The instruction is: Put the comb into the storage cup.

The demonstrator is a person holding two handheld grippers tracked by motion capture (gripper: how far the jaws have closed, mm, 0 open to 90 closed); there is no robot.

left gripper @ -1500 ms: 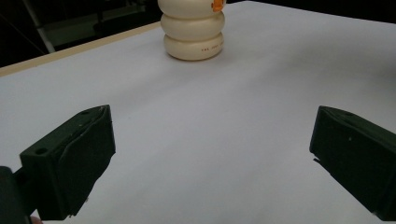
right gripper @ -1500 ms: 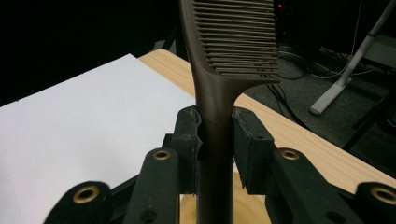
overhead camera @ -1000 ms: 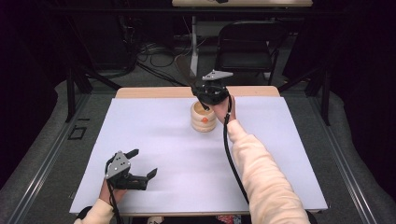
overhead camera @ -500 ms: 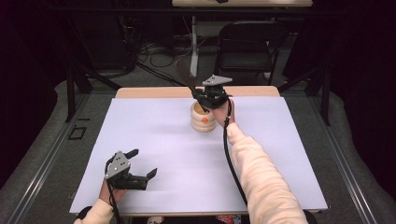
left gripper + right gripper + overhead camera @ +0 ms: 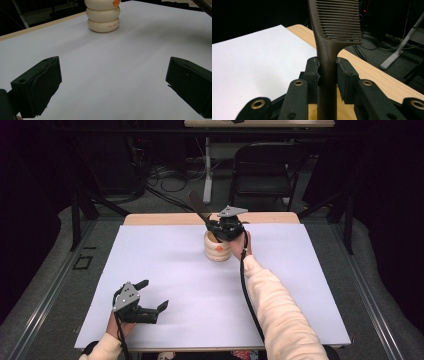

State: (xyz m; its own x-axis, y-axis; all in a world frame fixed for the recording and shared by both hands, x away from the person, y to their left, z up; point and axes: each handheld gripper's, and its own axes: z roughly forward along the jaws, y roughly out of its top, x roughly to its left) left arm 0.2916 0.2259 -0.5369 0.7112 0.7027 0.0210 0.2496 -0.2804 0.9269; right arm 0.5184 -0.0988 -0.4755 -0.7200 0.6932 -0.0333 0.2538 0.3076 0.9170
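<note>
Item: brown comb point(image 5: 329, 50), handle pinched in right gripper point(image 5: 328, 72), teeth up, directly over cream ribbed holder point(image 5: 218, 248) at table's point(image 5: 300, 285) 12 o'clock, apparently for upright storage; left gripper point(image 5: 150, 307) spread, idle at 7 o'clock

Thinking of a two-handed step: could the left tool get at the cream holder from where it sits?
Probably yes. The left tool is open and holds nothing, and bare white table lies between it and the holder. The right tool crowds its top with the comb.
</note>
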